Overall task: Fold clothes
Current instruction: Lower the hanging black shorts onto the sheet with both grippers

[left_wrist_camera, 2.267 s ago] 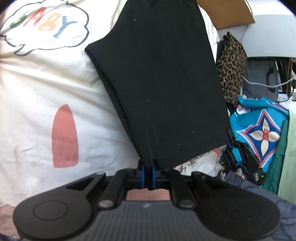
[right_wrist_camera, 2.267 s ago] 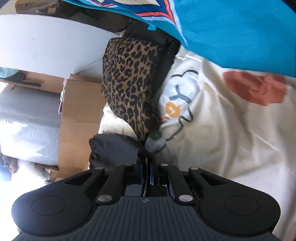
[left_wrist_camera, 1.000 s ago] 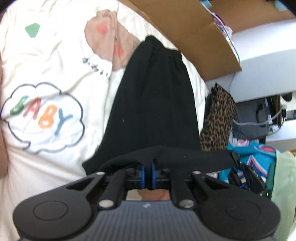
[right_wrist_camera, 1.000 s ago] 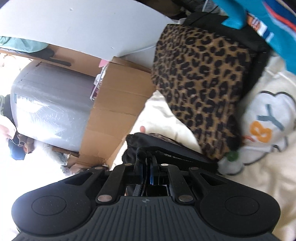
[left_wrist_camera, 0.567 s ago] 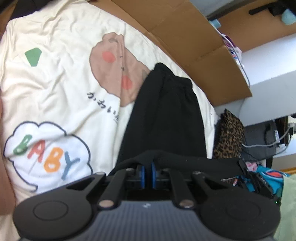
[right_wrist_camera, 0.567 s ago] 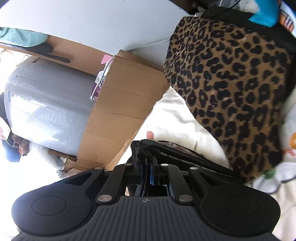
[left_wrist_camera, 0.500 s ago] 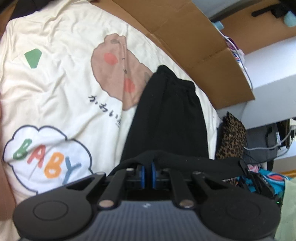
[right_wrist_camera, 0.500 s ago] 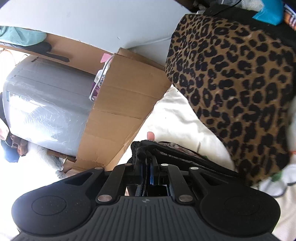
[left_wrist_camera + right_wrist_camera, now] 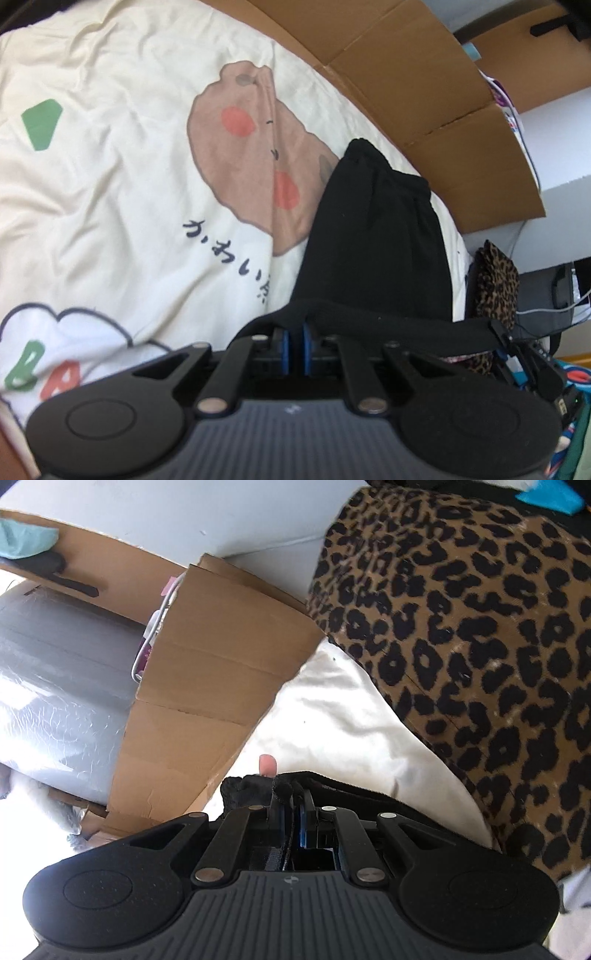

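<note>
Both tools are clamped on the near hem of the black garment (image 9: 373, 243), the left tool (image 9: 294, 341) and the right tool (image 9: 293, 812) stretching that edge taut between them while the rest lies flat on the cream printed bedsheet (image 9: 110, 206) beside a cardboard box (image 9: 417, 92) and a leopard-print cloth (image 9: 480, 635).

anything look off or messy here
Nothing looks damaged or spilled. The black garment lies flat on the cream bedsheet, its near edge lifted and pinched by the left claw and the right claw. A leopard-print cloth sits unfolded at the sheet's edge beside the cardboard box.
</note>
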Tool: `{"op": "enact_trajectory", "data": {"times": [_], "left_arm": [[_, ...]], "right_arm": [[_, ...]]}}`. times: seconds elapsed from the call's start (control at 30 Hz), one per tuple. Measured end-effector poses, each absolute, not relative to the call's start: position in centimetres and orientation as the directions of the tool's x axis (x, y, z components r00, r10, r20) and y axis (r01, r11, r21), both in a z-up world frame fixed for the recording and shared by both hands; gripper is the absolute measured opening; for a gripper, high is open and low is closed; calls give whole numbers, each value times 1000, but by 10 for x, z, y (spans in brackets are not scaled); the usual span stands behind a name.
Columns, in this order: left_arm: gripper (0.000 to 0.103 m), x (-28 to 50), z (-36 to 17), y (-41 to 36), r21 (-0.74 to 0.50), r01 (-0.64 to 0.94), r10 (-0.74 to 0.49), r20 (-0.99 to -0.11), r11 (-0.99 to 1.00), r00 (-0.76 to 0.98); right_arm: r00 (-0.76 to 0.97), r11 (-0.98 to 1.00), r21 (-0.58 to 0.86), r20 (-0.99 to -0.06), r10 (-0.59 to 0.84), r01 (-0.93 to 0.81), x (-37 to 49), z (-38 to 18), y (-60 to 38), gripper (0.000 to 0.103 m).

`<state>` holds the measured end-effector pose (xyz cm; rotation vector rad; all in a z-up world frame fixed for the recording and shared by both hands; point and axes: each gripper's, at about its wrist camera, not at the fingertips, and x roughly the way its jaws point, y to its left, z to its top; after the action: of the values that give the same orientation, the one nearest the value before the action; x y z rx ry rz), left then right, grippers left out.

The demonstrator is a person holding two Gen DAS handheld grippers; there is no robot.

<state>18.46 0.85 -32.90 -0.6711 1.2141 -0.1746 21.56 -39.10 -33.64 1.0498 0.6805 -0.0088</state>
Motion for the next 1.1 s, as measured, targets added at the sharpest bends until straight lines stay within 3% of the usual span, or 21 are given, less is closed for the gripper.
{"op": "enact_trajectory", "data": {"times": [0.8, 0.97, 1.1], "left_arm": [[8, 228, -353, 14, -605, -260, -475, -773, 753, 422], [10, 233, -365, 12, -600, -260, -476, -779, 757, 408], [11, 235, -365, 14, -608, -267, -479, -772, 747, 417]], "right_arm": [[744, 587, 742, -582, 328, 322, 277, -347, -381, 7], [731, 605, 734, -590, 342, 310, 293, -351, -377, 12], [731, 607, 740, -581, 359, 290, 301, -350, -374, 33]]}}
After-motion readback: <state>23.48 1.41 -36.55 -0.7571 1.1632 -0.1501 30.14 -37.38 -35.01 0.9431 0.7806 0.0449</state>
